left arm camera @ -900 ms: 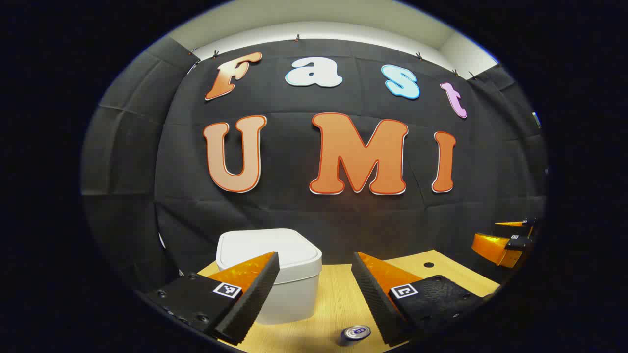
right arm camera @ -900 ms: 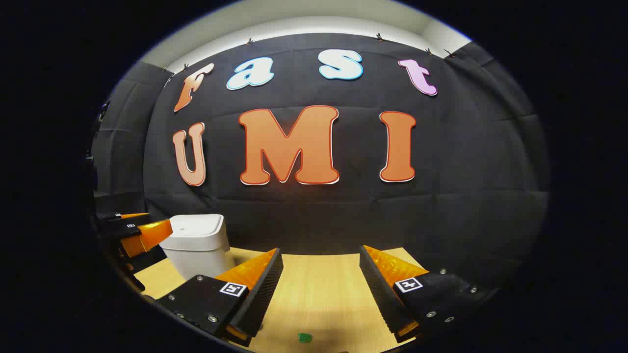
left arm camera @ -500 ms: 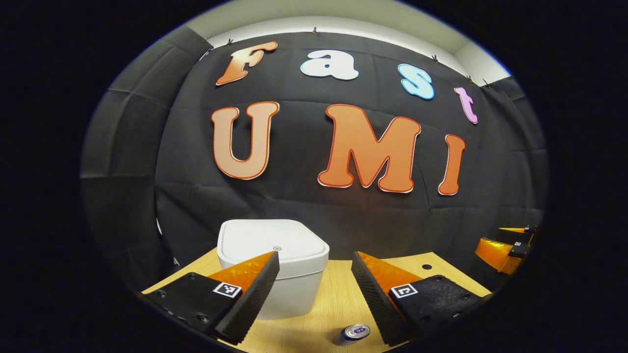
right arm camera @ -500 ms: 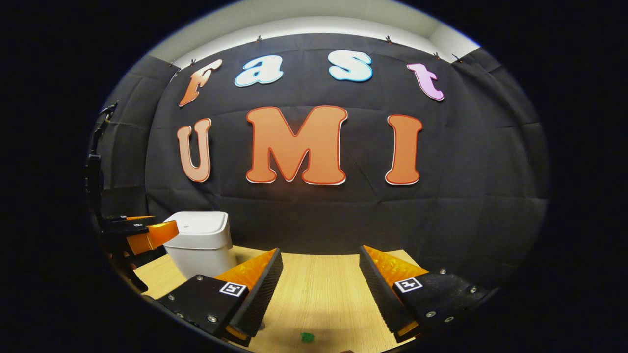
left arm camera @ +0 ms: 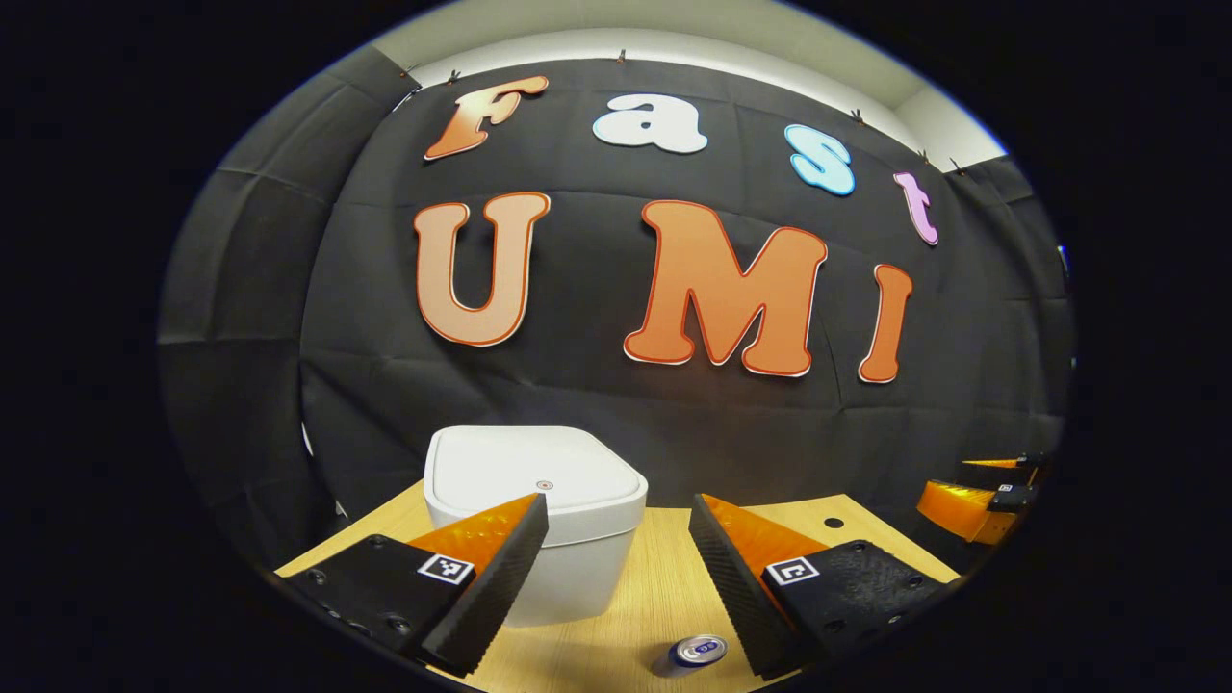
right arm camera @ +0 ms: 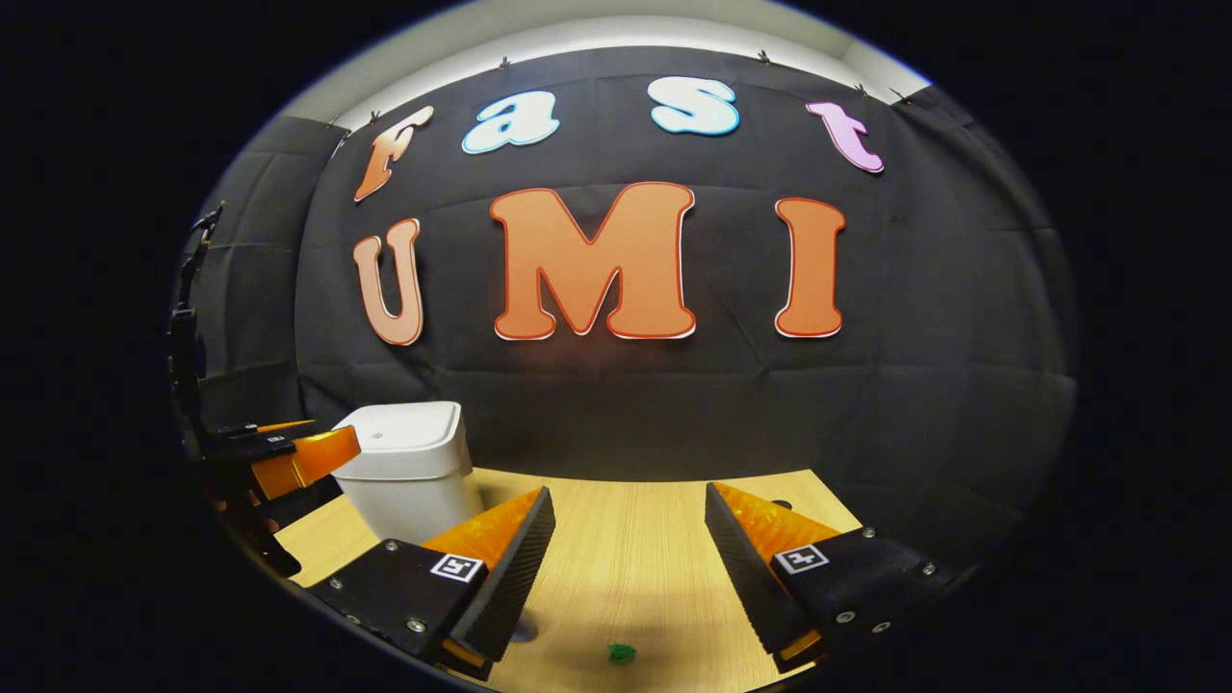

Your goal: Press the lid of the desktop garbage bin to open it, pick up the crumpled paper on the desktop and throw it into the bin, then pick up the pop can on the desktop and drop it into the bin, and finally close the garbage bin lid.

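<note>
Left gripper (left arm camera: pixel 618 525): fingers spread wide, nothing between them, hanging above the front part of the tabletop and looking at the back wall. You can also spot it at the left edge of the right gripper view (right arm camera: pixel 289 454), just in front of the bin.

Right gripper (right arm camera: pixel 629 515): same deal, spread wide with nothing in it, over the middle of the tabletop. It peeks in at the far right of the left gripper view (left arm camera: pixel 982 493) too.

Bin: small white plastic desktop garbage bin with rounded corners (left arm camera: pixel 568 568), sitting toward the back-left of the light wooden tabletop (left arm camera: pixel 654 597).

Bin lid: flat white lid (left arm camera: pixel 525 474) is down flat on the rim, so can't see inside the bin at all.

Pop can: silver aluminium pop can with a blue top (left arm camera: pixel 695 653), near the tabletop's front edge, right of the bin and well apart from it, low between the left gripper's fingers.

Green bit: tiny green scrap (right arm camera: pixel 622 653) near the front edge, in the right gripper view; too small to say what it is.
</note>
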